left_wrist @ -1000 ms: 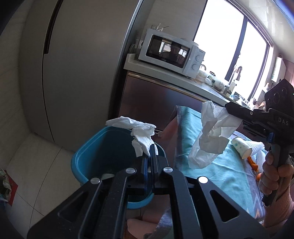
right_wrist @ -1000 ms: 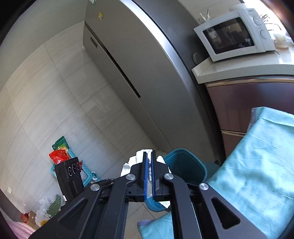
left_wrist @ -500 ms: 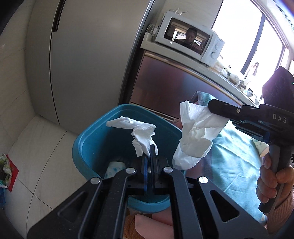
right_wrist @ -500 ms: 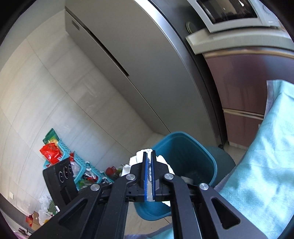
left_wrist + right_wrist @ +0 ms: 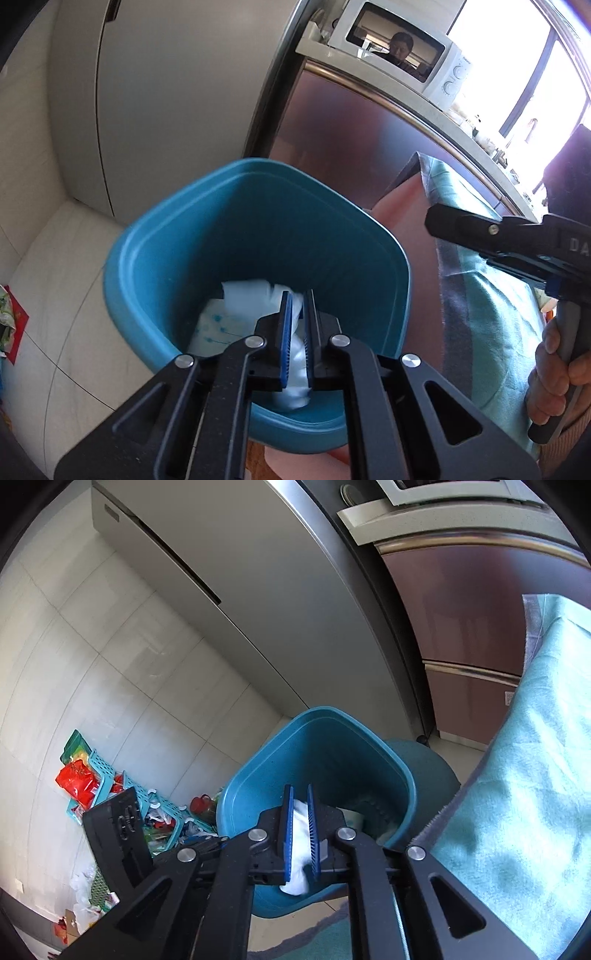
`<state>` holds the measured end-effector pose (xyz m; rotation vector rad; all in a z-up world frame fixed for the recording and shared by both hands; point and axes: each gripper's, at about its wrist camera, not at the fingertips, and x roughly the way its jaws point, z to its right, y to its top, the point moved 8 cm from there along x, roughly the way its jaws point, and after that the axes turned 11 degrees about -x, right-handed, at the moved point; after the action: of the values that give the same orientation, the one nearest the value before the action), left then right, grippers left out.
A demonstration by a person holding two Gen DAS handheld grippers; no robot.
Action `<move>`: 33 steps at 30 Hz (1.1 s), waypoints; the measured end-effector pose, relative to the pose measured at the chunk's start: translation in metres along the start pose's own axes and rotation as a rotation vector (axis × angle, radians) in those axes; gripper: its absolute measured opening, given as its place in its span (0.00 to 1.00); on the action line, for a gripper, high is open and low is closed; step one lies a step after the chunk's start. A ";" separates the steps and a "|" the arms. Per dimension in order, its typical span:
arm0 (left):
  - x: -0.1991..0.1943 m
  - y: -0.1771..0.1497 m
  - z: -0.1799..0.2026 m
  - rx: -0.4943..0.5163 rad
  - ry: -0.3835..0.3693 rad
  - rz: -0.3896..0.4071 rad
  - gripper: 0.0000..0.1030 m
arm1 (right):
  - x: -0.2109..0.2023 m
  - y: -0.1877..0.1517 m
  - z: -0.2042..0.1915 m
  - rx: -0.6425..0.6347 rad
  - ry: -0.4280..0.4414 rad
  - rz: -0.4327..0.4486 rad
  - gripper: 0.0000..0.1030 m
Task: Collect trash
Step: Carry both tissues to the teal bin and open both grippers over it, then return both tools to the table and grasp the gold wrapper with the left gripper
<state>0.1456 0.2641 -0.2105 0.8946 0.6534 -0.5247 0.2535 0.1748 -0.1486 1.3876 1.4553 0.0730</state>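
Both grippers hang over the blue trash bin (image 5: 255, 236), fingers pointing down into it.

Left gripper (image 5: 297, 339): blue pads parted by a narrow gap, white tissue (image 5: 295, 354) showing in the gap. Whether the pads pinch it or it lies loose between them, I cannot tell. More crumpled white tissue (image 5: 251, 295) sits in the bin just ahead of the fingertips, beside a white sheet with blue specks (image 5: 218, 328).

Right gripper (image 5: 298, 834): pads also slightly apart, a white tissue wad (image 5: 297, 864) between them and bulging out below. Grip or loose, cannot tell. Bin wall (image 5: 332, 746) directly ahead of the fingertips.

To the right of the left gripper, the right tool's black body (image 5: 509, 240) reaches toward the bin, a hand (image 5: 557, 373) around its handle. Teal tablecloth (image 5: 535, 775) lies to the right of the bin. Grey refrigerator (image 5: 166, 92) stands beyond it, white microwave (image 5: 399, 55) on the counter further off. Off to the left of the right gripper, a teal plastic basket (image 5: 107, 775) with red packets on the floor.
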 end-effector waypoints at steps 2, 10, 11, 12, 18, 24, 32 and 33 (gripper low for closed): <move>0.001 -0.003 0.000 0.000 -0.001 -0.002 0.11 | -0.004 0.001 0.001 0.005 0.005 0.007 0.12; -0.026 -0.003 0.020 0.043 -0.020 0.065 0.26 | -0.048 0.001 -0.006 -0.030 0.010 0.083 0.20; -0.031 -0.002 0.026 0.055 -0.028 0.080 0.27 | -0.056 0.000 -0.007 -0.039 0.005 0.096 0.22; -0.038 -0.002 0.034 0.072 -0.040 0.097 0.29 | -0.066 -0.001 -0.008 -0.049 -0.004 0.110 0.23; -0.071 -0.010 0.093 0.187 -0.137 0.155 0.39 | -0.128 -0.012 -0.004 -0.073 -0.065 0.200 0.33; -0.086 -0.042 0.158 0.322 -0.253 0.123 0.41 | -0.196 -0.035 0.013 -0.059 -0.155 0.282 0.39; -0.088 -0.115 0.245 0.490 -0.441 -0.019 0.41 | -0.283 -0.094 0.054 0.039 -0.341 0.360 0.39; -0.088 -0.125 0.255 0.507 -0.463 -0.040 0.41 | -0.295 -0.103 0.060 0.059 -0.370 0.371 0.39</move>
<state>0.0779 -0.0022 -0.0983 1.1818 0.1098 -0.9229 0.1509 -0.1127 -0.0594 1.6085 0.8927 0.0080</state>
